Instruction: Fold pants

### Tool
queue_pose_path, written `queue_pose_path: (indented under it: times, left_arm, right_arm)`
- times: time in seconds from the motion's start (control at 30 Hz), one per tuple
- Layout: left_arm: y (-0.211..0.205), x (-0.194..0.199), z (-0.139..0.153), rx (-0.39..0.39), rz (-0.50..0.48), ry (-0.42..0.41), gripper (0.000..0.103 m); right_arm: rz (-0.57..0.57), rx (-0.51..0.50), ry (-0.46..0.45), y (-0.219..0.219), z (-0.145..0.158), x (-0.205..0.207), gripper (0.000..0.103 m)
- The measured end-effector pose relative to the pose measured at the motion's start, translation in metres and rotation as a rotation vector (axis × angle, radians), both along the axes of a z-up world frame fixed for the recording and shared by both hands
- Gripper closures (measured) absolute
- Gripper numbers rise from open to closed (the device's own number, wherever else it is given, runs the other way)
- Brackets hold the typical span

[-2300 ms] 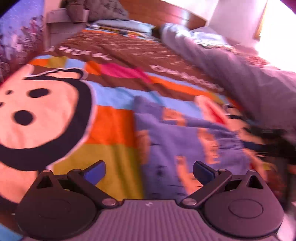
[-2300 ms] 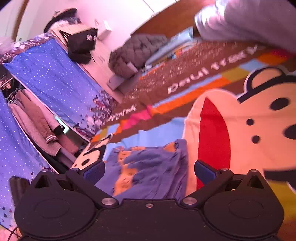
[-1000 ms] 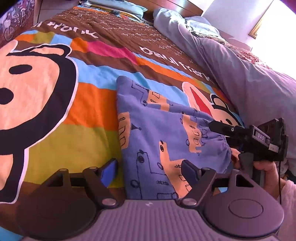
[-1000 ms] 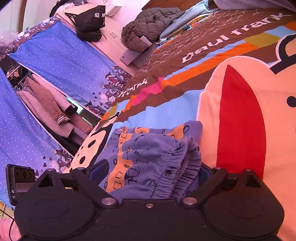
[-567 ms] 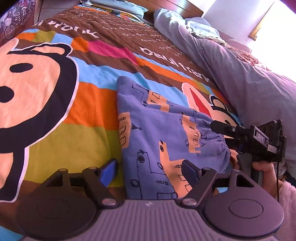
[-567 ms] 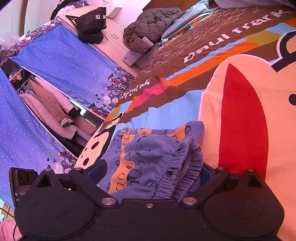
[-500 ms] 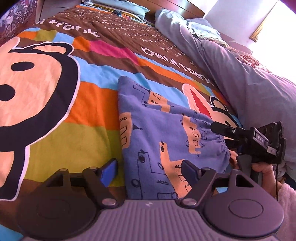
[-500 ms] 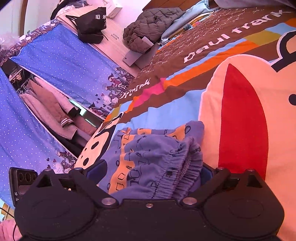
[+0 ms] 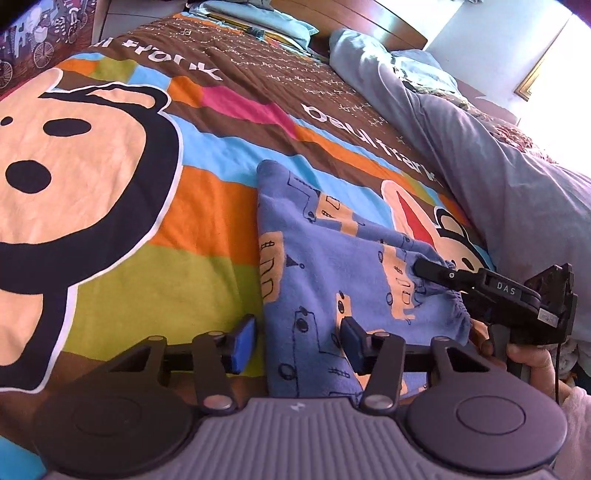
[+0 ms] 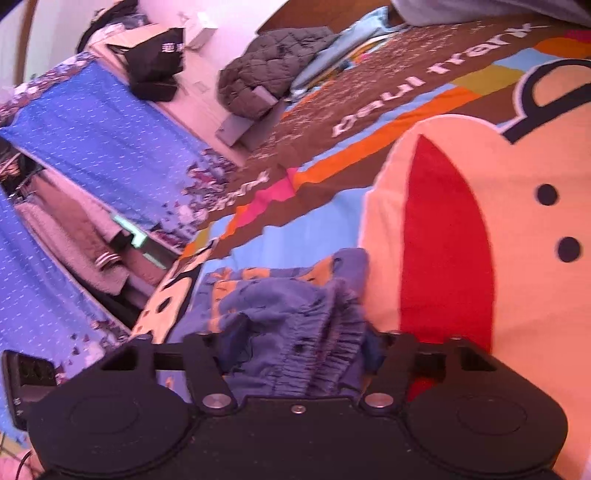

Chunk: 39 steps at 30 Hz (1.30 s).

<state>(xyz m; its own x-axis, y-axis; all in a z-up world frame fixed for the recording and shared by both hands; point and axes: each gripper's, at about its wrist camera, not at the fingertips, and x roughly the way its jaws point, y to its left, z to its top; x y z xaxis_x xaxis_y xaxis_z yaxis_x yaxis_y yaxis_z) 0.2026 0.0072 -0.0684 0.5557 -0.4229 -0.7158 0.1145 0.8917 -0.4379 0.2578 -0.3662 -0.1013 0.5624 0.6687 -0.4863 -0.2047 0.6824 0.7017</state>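
Observation:
The pants [image 9: 325, 266] are blue with orange truck prints and lie folded on the cartoon bedspread [image 9: 110, 184]. My left gripper [image 9: 297, 341] has its jaws partly closed around the near edge of the pants, with cloth between the blue pads. In the left wrist view, the right gripper [image 9: 428, 271] reaches in from the right at the elastic waistband. In the right wrist view the pants [image 10: 280, 295] bunch between the right gripper [image 10: 295, 350] jaws, which have closed in on the gathered waistband.
A grey duvet [image 9: 498, 155] is heaped along the right of the bed. Pillows [image 9: 258, 18] and a wooden headboard are at the far end. A dark quilted jacket [image 10: 269, 70], a black bag [image 10: 159, 62] and a blue curtain [image 10: 103, 147] stand beside the bed.
Both grippers have narrowed their jaws onto the pants since half a second ago. The right gripper has bunched the waistband and shifted slightly; the view is a little blurred.

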Motion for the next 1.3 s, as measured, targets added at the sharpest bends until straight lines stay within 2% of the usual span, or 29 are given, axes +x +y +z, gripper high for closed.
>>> queue_pose_path:
  times: [0.03,0.1,0.2,0.43,0.53,0.6,0.63,0.73,0.83,0.9,0.97,1.0,1.07,1.13,1.2,1.23,1.3]
  left_arm:
    - [-0.001,0.000,0.000,0.004,-0.001,-0.003,0.051]
    - [-0.003,-0.001,0.000,0.010,-0.006,-0.008,0.059]
    - [-0.006,-0.003,0.002,0.023,-0.014,-0.020,0.066]
    - [-0.003,-0.007,0.007,0.035,0.005,-0.039,0.083]
    - [-0.002,-0.013,0.011,0.045,0.005,-0.066,0.087]
    - [-0.001,-0.017,0.015,0.065,-0.001,-0.092,0.096]
    - [0.000,-0.020,0.017,0.078,-0.001,-0.106,0.097]
    - [0.008,-0.025,0.024,0.082,0.003,-0.131,0.099]
    - [0.021,-0.028,0.034,0.072,0.042,-0.163,0.103]
    - [0.031,-0.030,0.043,0.094,0.088,-0.214,0.103]
    - [0.044,-0.028,0.048,0.071,0.106,-0.233,0.103]
    - [0.052,-0.023,0.048,0.020,0.100,-0.203,0.103]
    - [0.065,-0.012,0.039,-0.108,0.065,-0.087,0.103]
    - [0.073,-0.007,0.025,-0.217,0.069,0.019,0.098]
    - [0.072,-0.008,0.015,-0.229,0.045,0.064,0.093]
    - [0.067,-0.008,0.012,-0.212,0.024,0.076,0.088]
    - [0.058,-0.010,0.007,-0.190,-0.015,0.089,0.056]
  right_arm:
    - [-0.008,-0.009,0.003,0.000,0.000,0.000,0.050]
    - [-0.020,-0.039,0.001,0.003,0.001,-0.003,0.055]
    - [-0.017,-0.152,-0.019,0.018,0.010,-0.007,0.059]
    - [0.054,-0.674,-0.158,0.089,0.040,-0.024,0.064]
    - [0.097,-0.864,-0.227,0.116,0.046,-0.033,0.069]
    - [0.120,-0.964,-0.267,0.130,0.048,-0.038,0.073]
    - [0.129,-1.010,-0.288,0.137,0.049,-0.040,0.074]
    - [0.147,-1.105,-0.341,0.152,0.053,-0.045,0.078]
    - [0.134,-1.134,-0.372,0.162,0.061,-0.047,0.080]
    - [0.122,-1.141,-0.396,0.170,0.067,-0.046,0.082]
    - [0.111,-1.148,-0.420,0.177,0.073,-0.045,0.082]
    - [0.113,-1.146,-0.426,0.181,0.076,-0.043,0.082]
    - [0.130,-1.155,-0.427,0.188,0.080,-0.043,0.082]
    - [0.150,-1.182,-0.434,0.191,0.080,-0.043,0.082]
    - [0.159,-1.191,-0.424,0.190,0.079,-0.042,0.082]
    - [0.154,-1.188,-0.417,0.187,0.079,-0.042,0.082]
    - [0.145,-1.173,-0.400,0.182,0.077,-0.043,0.082]
